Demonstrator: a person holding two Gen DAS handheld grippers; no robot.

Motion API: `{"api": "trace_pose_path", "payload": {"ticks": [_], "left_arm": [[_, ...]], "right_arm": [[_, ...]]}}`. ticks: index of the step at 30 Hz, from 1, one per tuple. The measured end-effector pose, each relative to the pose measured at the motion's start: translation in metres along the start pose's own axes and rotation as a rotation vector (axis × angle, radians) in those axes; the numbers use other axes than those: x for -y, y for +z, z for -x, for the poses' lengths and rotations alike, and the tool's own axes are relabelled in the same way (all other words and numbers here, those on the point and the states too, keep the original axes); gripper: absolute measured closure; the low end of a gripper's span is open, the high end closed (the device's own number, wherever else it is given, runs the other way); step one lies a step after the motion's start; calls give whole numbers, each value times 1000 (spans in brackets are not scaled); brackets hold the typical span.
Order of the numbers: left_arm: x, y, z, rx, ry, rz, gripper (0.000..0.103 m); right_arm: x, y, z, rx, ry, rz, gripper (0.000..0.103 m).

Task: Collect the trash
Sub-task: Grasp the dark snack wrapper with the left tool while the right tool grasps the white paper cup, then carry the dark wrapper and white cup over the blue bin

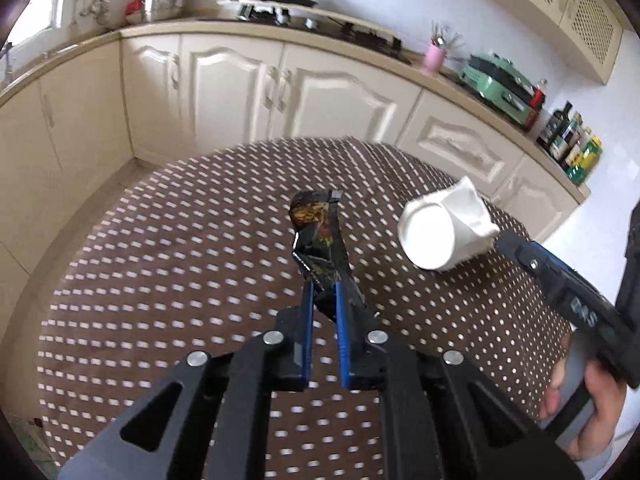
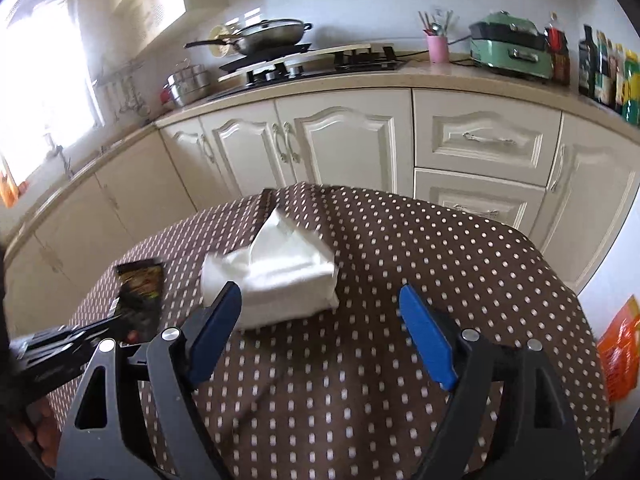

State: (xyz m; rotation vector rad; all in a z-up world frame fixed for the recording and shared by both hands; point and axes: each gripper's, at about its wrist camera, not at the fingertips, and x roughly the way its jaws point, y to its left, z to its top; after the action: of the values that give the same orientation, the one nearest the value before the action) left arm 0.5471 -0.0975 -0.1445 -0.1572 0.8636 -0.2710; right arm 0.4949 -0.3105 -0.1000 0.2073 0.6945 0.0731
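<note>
My left gripper (image 1: 323, 292) is shut on a crumpled black snack wrapper (image 1: 318, 236) and holds it above the brown dotted tablecloth (image 1: 180, 280). The wrapper also shows in the right wrist view (image 2: 140, 292). A crushed white paper cup (image 1: 444, 228) lies on its side to the right of the wrapper. In the right wrist view the cup (image 2: 276, 280) sits just beyond my right gripper (image 2: 320, 304), which is open and empty, its left finger (image 2: 218, 320) close against the cup. The right gripper also shows in the left wrist view (image 1: 516, 250) behind the cup.
Cream kitchen cabinets (image 2: 344, 140) run behind the table. The counter holds a stove with a pan (image 2: 264, 36), a pink utensil cup (image 2: 438, 48), a green appliance (image 2: 510, 50) and bottles (image 2: 604, 68). An orange bag (image 2: 618, 356) lies on the floor right.
</note>
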Motion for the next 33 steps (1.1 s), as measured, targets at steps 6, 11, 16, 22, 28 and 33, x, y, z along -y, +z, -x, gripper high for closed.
{"api": "trace_pose_path", "payload": {"ticks": [6,11,16,22,28,33], "left_arm": [[-19,10,21,68,29,30,93],[-27,11,32,80,25,32,93],[-32,6,44,86,7,36,93],[-43,-7,77,109,-16,43,93],[-73,-34,133,156,-7,76,93],[-122,-67,189,185,40,105,93]], "right_arm": [[12,18,-26,-18,45,-119,25],[15,16,-45,-105,112,-155,62],[1,12,-23,-91,141,-122,89],[-48,3,28,-27,159,14,98],[-114,-9,72,29,239,109,98],[-197,-39,96,35,347,203,98]]}}
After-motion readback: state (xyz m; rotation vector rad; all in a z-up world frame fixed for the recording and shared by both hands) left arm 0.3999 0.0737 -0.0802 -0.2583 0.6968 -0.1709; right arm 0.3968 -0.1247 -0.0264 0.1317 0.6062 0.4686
